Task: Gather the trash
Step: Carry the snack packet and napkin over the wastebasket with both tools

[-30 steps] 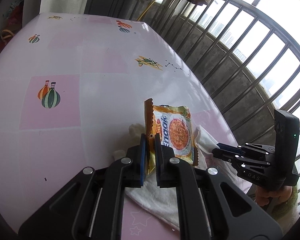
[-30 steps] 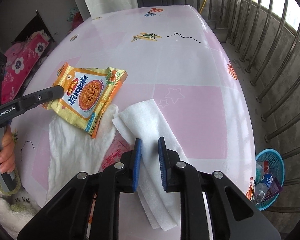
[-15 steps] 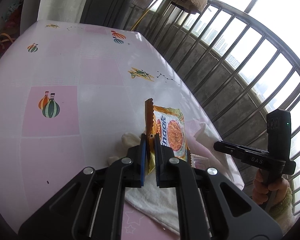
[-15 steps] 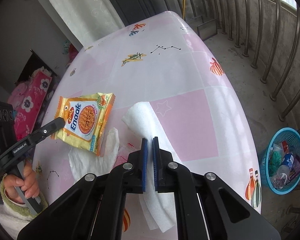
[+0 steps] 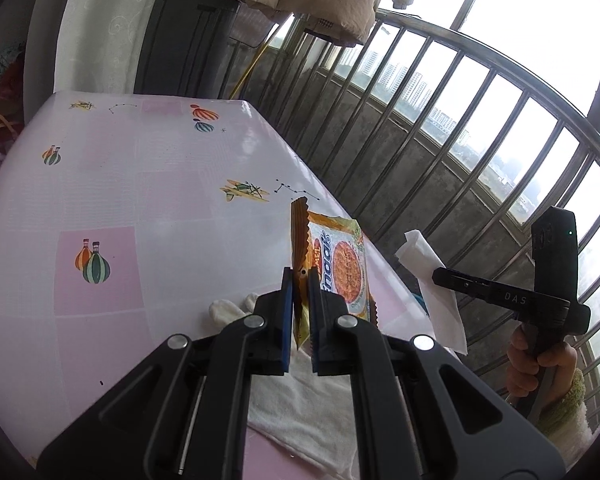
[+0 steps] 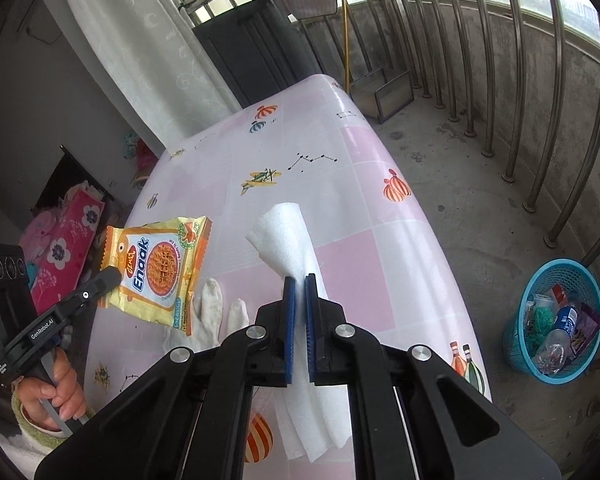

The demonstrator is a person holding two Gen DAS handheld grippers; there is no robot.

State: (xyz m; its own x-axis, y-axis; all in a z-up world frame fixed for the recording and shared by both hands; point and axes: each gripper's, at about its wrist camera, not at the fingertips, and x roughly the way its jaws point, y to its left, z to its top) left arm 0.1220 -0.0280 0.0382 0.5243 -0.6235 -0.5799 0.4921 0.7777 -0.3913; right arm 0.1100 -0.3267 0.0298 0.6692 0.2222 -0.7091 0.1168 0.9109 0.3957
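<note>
Both pieces are off the desk (image 6: 380, 208), the left tool (image 5: 300, 280) pinching the snack wrapper (image 5: 340, 268), the right tool (image 6: 300, 284) pinching the tissue (image 6: 284, 232), neither yet in the half-full blue basket (image 6: 556, 320) at lower right.

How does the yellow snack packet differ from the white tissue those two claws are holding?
The snack packet is glossy, printed in yellow and orange with lettering; the white tissue is plain, soft and matte. The packet stays flat and stiff in the left gripper, pinched at one edge, while the tissue droops in loose folds from the right gripper. Both are lifted off the table, each clamped in shut jaws.
</note>
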